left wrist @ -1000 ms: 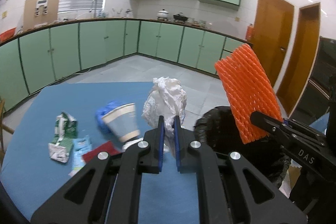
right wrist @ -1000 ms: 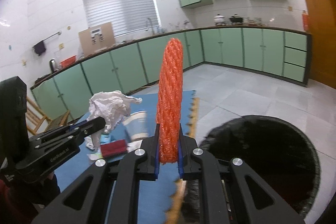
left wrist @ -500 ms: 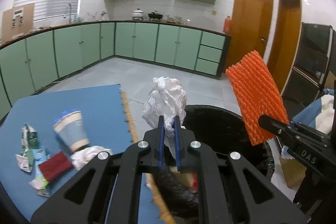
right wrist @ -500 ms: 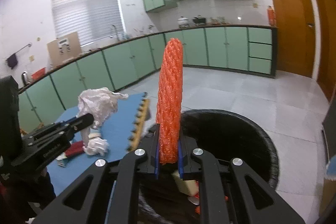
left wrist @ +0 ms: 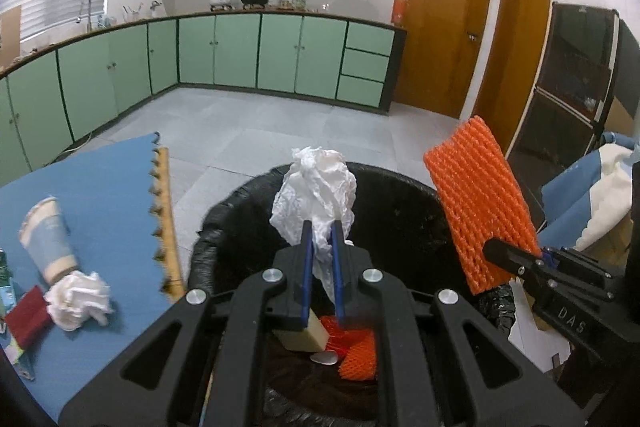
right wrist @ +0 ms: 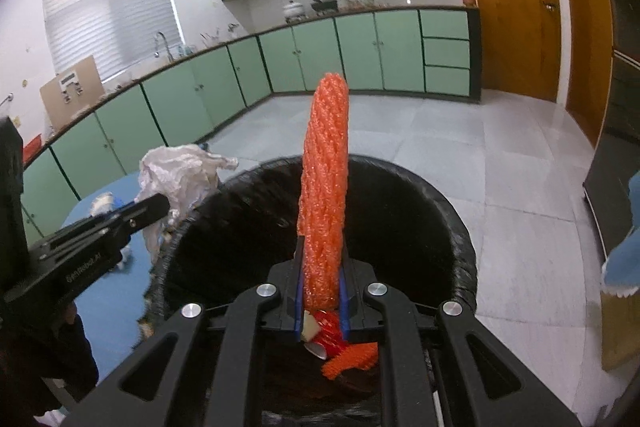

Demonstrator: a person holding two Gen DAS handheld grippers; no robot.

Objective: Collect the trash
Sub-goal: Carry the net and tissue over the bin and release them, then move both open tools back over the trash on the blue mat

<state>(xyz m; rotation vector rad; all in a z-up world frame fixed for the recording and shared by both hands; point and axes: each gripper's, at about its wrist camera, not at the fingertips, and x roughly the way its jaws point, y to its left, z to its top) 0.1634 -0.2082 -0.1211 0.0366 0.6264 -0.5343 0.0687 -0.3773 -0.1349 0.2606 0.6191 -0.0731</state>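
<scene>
My left gripper is shut on a crumpled white paper wad and holds it above the black-lined trash bin. My right gripper is shut on an orange foam net sleeve, upright over the same bin. The sleeve also shows in the left wrist view, and the wad in the right wrist view. Inside the bin lie orange netting and a beige block.
A blue mat to the left of the bin carries a paper cup, a white paper ball, a red piece and other wrappers. Green cabinets line the far walls. Blue and white cloth lies at the right.
Both grippers have moved right from over the blue mat to above the bin, each still holding its piece. The bin's inside has come into view below them.
</scene>
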